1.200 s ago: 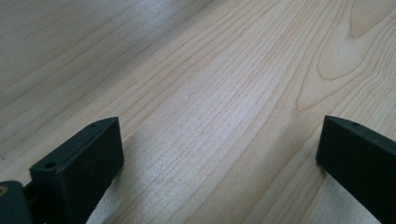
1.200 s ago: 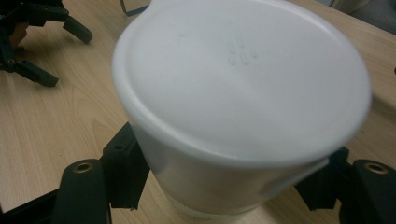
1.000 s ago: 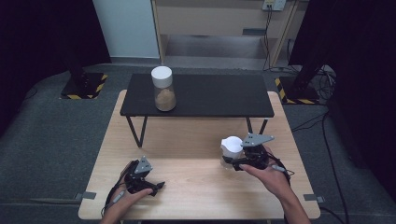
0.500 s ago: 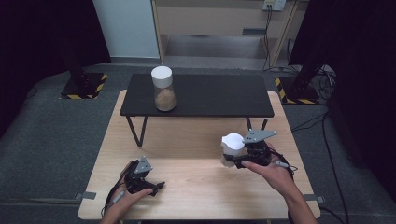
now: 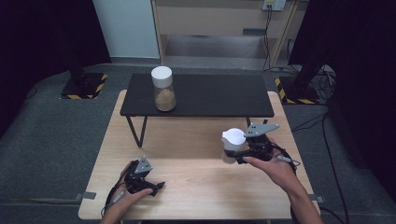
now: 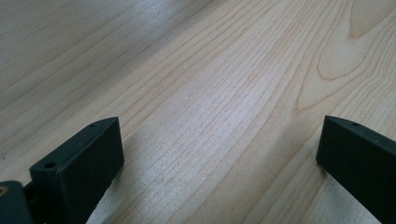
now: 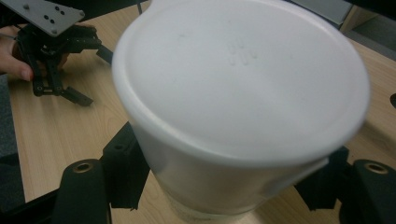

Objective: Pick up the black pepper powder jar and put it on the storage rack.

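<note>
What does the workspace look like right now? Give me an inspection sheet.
Surface: light wooden table, black shelf at its far side.
Job's things: white-lidded jar clamped in the right gripper; second white-lidded jar with brown contents upright on the shelf.
Clutter: nothing seen.
Grippers: left gripper open, low over bare wood; right shut on its jar.
Cables: one trails from each gripper; more on the floor, far right.
Surroundings: grey floor, dark curtains, hazard-striped stand bases.
</note>
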